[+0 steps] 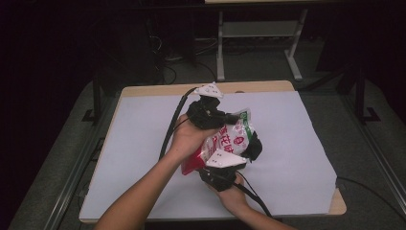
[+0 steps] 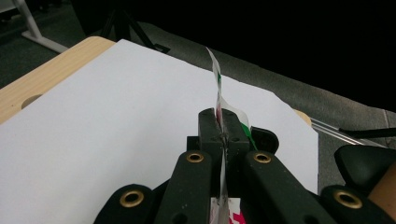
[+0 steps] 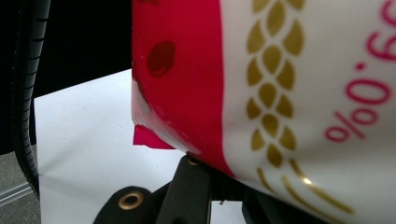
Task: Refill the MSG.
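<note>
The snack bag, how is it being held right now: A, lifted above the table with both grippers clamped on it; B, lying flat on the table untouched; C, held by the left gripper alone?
A: the snack bag hangs above the paper-covered table, the left gripper pinching its top edge and the right gripper gripping its lower end.

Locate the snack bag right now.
High view: the snack bag is held above the white sheet near table centre, between the left claw at its top edge and the right claw below.

Around you: a wooden table (image 1: 268,86) topped with a white sheet (image 1: 143,143); grey carpet floor (image 1: 57,163); a white-legged table frame (image 1: 258,33) behind; black cables (image 1: 167,72) on the floor; dark, unlit room beyond
</note>
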`<state>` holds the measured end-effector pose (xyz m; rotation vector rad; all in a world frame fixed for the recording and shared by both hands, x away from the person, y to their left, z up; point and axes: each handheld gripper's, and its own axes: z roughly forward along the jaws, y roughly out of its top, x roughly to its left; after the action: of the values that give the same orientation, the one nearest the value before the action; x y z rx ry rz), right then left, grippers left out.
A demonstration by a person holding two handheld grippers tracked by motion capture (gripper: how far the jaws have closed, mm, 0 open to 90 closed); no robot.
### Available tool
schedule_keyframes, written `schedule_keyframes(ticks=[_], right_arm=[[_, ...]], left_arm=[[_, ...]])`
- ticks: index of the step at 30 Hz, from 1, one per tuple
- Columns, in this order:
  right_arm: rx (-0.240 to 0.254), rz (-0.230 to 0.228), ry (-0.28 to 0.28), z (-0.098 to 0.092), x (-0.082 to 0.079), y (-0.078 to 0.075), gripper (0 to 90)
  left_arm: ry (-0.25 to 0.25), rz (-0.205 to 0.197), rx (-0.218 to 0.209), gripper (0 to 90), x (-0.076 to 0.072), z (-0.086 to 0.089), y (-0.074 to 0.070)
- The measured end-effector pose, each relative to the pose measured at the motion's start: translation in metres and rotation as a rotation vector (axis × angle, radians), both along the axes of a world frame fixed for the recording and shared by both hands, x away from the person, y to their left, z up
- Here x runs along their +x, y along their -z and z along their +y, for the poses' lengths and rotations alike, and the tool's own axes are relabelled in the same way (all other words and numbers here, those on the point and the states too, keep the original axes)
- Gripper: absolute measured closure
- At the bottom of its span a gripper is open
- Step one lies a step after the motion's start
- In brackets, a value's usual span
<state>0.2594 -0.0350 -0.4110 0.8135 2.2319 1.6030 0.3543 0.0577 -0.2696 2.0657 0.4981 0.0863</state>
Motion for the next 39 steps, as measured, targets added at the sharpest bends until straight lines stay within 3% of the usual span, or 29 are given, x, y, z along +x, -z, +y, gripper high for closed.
schedule_keyframes(ticks=[39], right_arm=[[0.014, 0.001, -0.005, -0.0001, 0.0, -0.0015, 90.0]], left_arm=[[-0.008, -0.003, 0.013, 90.0, 0.0003, -0.0046, -0.0003]])
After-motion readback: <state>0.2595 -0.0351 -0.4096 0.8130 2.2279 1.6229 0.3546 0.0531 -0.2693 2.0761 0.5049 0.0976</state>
